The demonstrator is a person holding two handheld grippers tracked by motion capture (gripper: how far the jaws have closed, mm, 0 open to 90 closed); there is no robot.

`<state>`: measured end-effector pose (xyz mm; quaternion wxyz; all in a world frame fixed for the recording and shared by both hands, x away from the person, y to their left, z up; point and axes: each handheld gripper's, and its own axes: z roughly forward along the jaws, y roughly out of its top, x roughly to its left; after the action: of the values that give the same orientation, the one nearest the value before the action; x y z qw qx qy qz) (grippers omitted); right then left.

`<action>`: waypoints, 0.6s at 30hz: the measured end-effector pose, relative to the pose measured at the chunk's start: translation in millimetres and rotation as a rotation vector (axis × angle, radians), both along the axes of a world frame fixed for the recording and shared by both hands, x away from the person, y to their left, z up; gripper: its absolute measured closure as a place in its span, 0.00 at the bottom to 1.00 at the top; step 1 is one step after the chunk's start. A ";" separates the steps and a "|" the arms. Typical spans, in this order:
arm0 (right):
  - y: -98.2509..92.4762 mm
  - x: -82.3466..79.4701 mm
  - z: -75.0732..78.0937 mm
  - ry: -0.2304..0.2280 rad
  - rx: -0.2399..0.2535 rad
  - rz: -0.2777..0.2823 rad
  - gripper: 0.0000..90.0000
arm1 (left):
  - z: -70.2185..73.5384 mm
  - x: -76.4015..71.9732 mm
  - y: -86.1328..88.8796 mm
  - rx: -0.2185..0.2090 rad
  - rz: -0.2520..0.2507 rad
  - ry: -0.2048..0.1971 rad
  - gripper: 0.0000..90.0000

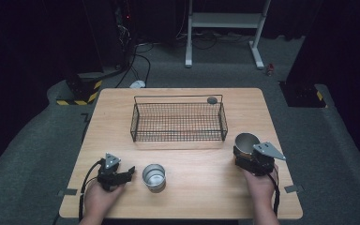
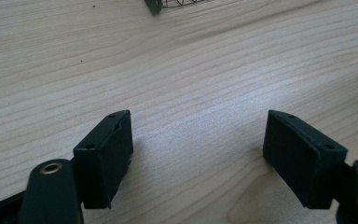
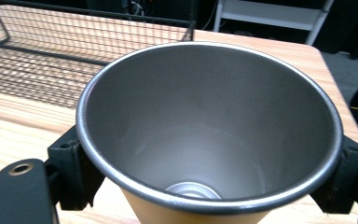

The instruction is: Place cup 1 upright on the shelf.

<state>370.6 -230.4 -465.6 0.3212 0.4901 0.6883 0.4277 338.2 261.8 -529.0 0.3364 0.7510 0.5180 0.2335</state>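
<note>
A steel cup (image 1: 154, 176) stands upright on the wooden table (image 1: 201, 192) near the front edge. My left gripper (image 1: 130, 171) lies just to the left of it, apart from it; in the left gripper view its jaws (image 2: 198, 158) stand wide apart over bare wood, open. My right gripper (image 1: 243, 152) at the right of the table is shut on a second steel cup (image 1: 246, 142), one jaw on each side of its wall. In the right gripper view this cup (image 3: 205, 140) is upright between the jaws of my right gripper (image 3: 209, 191), and I look into its empty inside.
A black wire basket (image 1: 178, 136) stands at the middle back of the table, empty, and its mesh (image 3: 74, 42) lies just beyond the held cup. A small grey round thing (image 1: 212, 100) sits behind its far right corner. A white frame stands on the floor beyond.
</note>
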 end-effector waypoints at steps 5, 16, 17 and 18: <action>10.3 -1.4 1.5 -0.003 0.013 0.038 0.15 | -0.1 1.0 0.1 0.005 -0.014 0.002 0.24; 35.2 -2.4 5.1 -0.008 0.019 0.092 0.15 | -0.2 2.6 0.7 0.015 -0.006 0.022 0.16; 37.6 -2.6 6.1 -0.009 0.019 0.094 0.15 | -0.3 2.6 0.7 0.014 -0.004 0.021 0.16; 39.7 -2.7 7.2 -0.013 0.016 0.093 0.15 | -0.3 2.7 0.8 0.017 -0.004 0.020 0.15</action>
<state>367.9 -190.7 -458.4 0.3015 0.4571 0.7050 0.4507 341.0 262.6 -529.2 0.3252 0.7571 0.5178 0.2300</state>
